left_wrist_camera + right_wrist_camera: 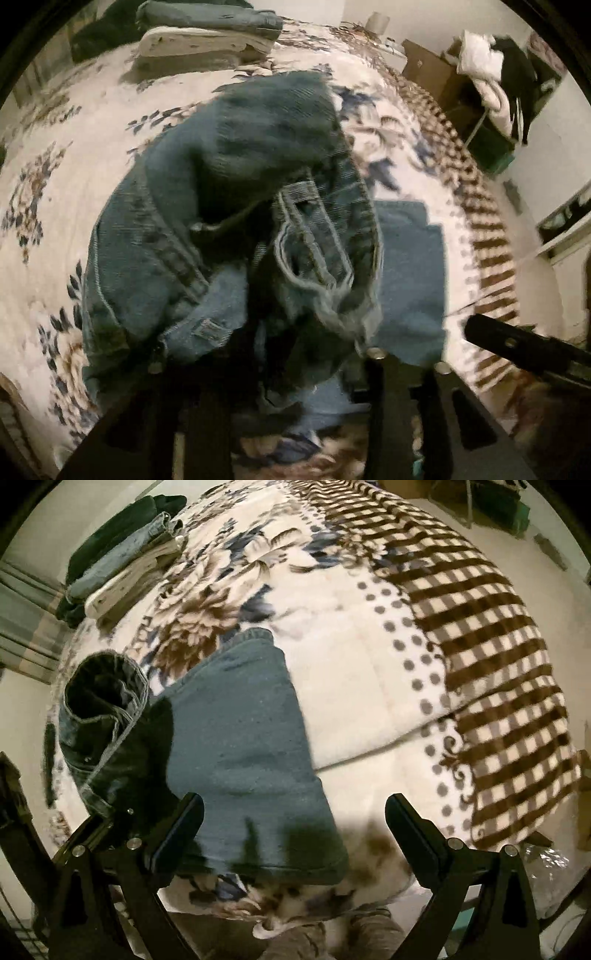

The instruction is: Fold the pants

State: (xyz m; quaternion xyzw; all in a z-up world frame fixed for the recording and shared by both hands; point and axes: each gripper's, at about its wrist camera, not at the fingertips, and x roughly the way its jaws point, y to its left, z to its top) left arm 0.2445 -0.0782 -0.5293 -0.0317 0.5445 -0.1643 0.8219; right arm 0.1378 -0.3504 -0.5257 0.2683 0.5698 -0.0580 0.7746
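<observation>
Blue denim jeans [236, 206] hang bunched right in front of the left wrist camera, waistband and belt loops toward the lens. My left gripper [288, 369] is shut on the jeans, its fingers mostly hidden by the cloth. The jeans also show in the right wrist view [107, 716], lifted at the left, with the rest of the folded blue cloth [243, 753] lying flat on the bed. My right gripper [293, 834] is open and empty, just above the near end of that flat cloth. Its finger shows in the left wrist view [517, 343].
A floral and brown-checked blanket [369, 657] covers the bed. A stack of folded clothes [207, 33] lies at the far side, also in the right wrist view [122, 561]. Boxes and piled clothes [491, 81] stand beyond the bed's right edge.
</observation>
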